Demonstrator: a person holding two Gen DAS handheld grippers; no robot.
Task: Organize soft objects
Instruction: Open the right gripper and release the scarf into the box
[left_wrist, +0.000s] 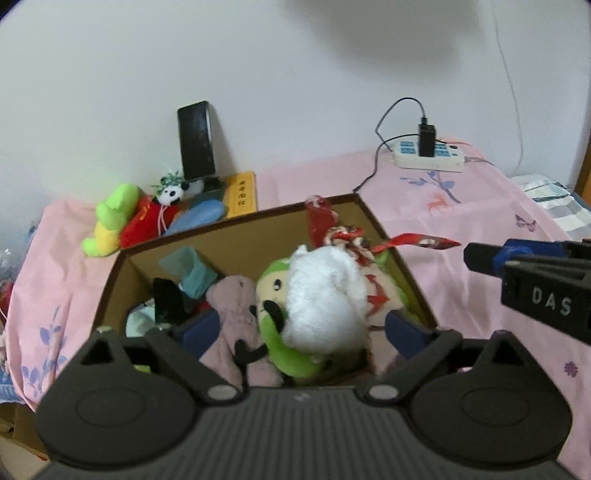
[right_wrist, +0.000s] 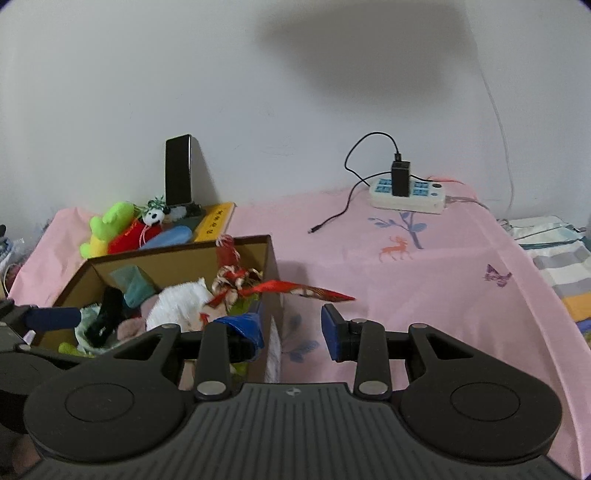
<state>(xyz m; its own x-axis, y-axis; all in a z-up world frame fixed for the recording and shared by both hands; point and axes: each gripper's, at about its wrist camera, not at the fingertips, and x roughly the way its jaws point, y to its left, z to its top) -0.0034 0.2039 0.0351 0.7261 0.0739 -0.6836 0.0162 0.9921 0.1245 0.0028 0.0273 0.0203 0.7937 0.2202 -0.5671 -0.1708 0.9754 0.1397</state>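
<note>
A brown cardboard box (left_wrist: 236, 236) on the pink bedsheet holds several soft toys: a green plush (left_wrist: 295, 354) with a fluffy white top (left_wrist: 325, 295), a pink plush (left_wrist: 236, 314) and a red ribbon bundle (left_wrist: 351, 240). My left gripper (left_wrist: 303, 328) is open, with its jaws on either side of the green and white plush over the box. My right gripper (right_wrist: 291, 328) is open and empty, straddling the box's right wall (right_wrist: 275, 280). More toys lie behind the box: a green-yellow plush (left_wrist: 110, 218), a red-clothed panda (left_wrist: 162, 206) and a blue one (left_wrist: 199, 218).
A black phone (left_wrist: 197, 140) leans on the wall above a yellow book (left_wrist: 242, 192). A white power strip (left_wrist: 428, 155) with a black charger and cable sits at the back right. Folded striped cloth (right_wrist: 565, 266) lies at the right edge.
</note>
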